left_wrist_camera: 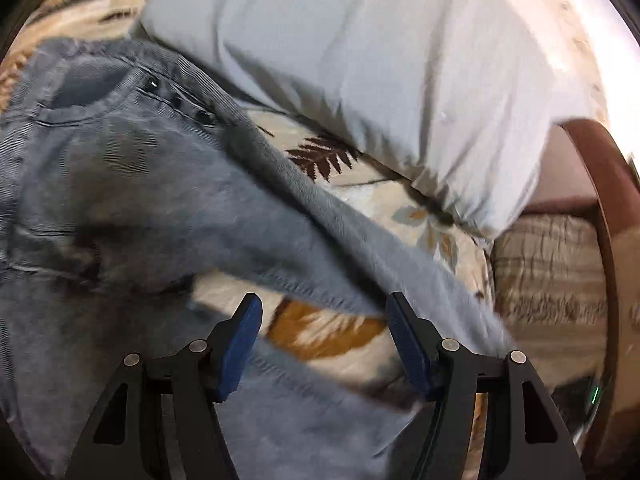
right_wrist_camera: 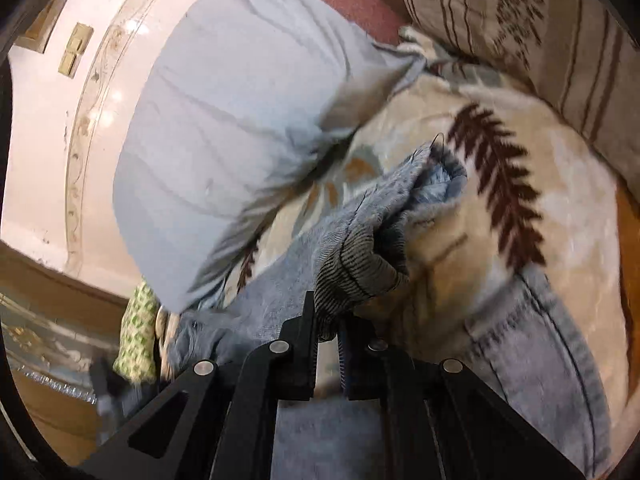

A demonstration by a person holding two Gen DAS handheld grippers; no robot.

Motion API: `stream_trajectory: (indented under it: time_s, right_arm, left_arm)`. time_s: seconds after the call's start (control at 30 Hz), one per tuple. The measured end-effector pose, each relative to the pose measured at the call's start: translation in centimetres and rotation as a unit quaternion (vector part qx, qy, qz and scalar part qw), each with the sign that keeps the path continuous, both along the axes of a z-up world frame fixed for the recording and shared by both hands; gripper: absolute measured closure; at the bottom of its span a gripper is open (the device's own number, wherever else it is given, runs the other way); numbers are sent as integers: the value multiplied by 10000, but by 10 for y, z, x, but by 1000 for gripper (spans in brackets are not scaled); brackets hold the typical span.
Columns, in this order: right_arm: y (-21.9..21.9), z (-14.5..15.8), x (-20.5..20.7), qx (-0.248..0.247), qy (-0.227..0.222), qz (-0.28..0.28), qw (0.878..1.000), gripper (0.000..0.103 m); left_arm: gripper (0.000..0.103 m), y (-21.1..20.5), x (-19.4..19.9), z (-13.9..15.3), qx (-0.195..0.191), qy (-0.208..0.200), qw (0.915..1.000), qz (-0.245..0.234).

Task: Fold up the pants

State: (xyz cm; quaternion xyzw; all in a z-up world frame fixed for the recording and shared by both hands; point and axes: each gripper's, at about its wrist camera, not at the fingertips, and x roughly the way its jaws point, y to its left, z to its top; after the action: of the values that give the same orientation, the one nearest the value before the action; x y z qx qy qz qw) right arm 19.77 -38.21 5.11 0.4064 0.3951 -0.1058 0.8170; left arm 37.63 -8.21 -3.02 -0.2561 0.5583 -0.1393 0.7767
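Note:
Grey-blue denim pants (left_wrist_camera: 132,200) lie on a beige leaf-patterned blanket (left_wrist_camera: 360,184), waist and pocket at the upper left of the left wrist view, one leg running down to the right. My left gripper (left_wrist_camera: 324,312) is open and empty, hovering just above the leg's edge. In the right wrist view my right gripper (right_wrist_camera: 326,316) is shut on a bunched fold of the pants (right_wrist_camera: 360,248), near a leg hem, and lifts it off the blanket (right_wrist_camera: 520,280).
A pale blue pillow (left_wrist_camera: 360,60) lies beyond the pants, also in the right wrist view (right_wrist_camera: 224,140). A striped beige cushion (right_wrist_camera: 520,20) and a brown wooden frame (left_wrist_camera: 604,208) border the bed. The floor shows at lower left in the right wrist view.

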Motion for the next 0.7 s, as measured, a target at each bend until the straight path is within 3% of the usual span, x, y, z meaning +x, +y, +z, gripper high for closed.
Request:
stream_trajectory:
  time_s: [0.13,0.23,0.33,0.4,0.47,0.6,0.7]
  right_arm:
    - [-2,5,-13,-106,-88,122,9998,95]
    - [9,13,-19,-62,-124,185,9997,95]
    - [7,9,-18,-49,-61,246,9997,95]
    - [3,6,-17,-52,12,216,9998,95]
    - [-2,2,-14,64,48,223,9997,95]
    - [-12,12,-14,146,-266,244,9992,95]
    - [-14,25,-20,128,-462,325,9983,95]
  left_arm:
    - [41,-24,30,-4,306,136,9994,37]
    - [77,-35,47,-16,458,487,9976,166]
    - [79,-34,64,-24,621,718,9942,497]
    - [90,-30,71,-25,721,749,9929,576]
    - [97,-23,65,-18,496,732,9934,732]
    - [97,-11,31,18,256,327,9959,808]
    - [96,3,-8,34,-133,280,9954,908]
